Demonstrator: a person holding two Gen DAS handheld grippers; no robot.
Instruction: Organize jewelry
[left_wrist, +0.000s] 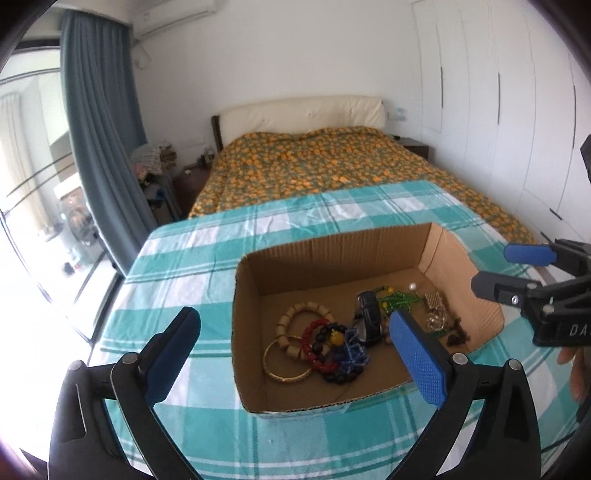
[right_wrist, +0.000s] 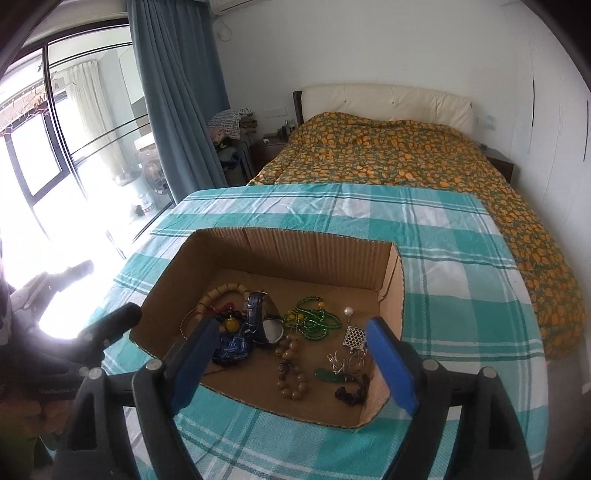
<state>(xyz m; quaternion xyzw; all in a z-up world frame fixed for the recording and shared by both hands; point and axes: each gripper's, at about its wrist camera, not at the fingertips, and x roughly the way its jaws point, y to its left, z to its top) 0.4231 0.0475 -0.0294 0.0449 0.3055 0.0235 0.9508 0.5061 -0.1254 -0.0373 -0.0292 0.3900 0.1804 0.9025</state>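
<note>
The left gripper (left_wrist: 295, 354) hangs above the near edge of the cardboard box (left_wrist: 332, 251), its fingers (left_wrist: 417, 358) spread wide and holding nothing. The right gripper (right_wrist: 295, 363) hangs above the box's near right portion, its fingers (right_wrist: 391, 365) likewise spread and empty.

The box stands open-topped on the counter (right_wrist: 461, 295), which is covered by a teal checked cloth. All jewelry lies on the box floor:
- Left group: gold bangle (left_wrist: 286, 369), tan bead bracelet (left_wrist: 295, 325), red bead bracelet (left_wrist: 314, 347), blue bead piece (left_wrist: 351, 350).
- Centre: wristwatch (right_wrist: 264, 321).
- Right group: green bead necklace (right_wrist: 314, 321), pearl pin (right_wrist: 347, 312), lattice pendant (right_wrist: 355, 336), brown bead bracelet (right_wrist: 291, 373).

Beyond the counter stands a bed (right_wrist: 406, 155) with an orange-patterned cover.
</note>
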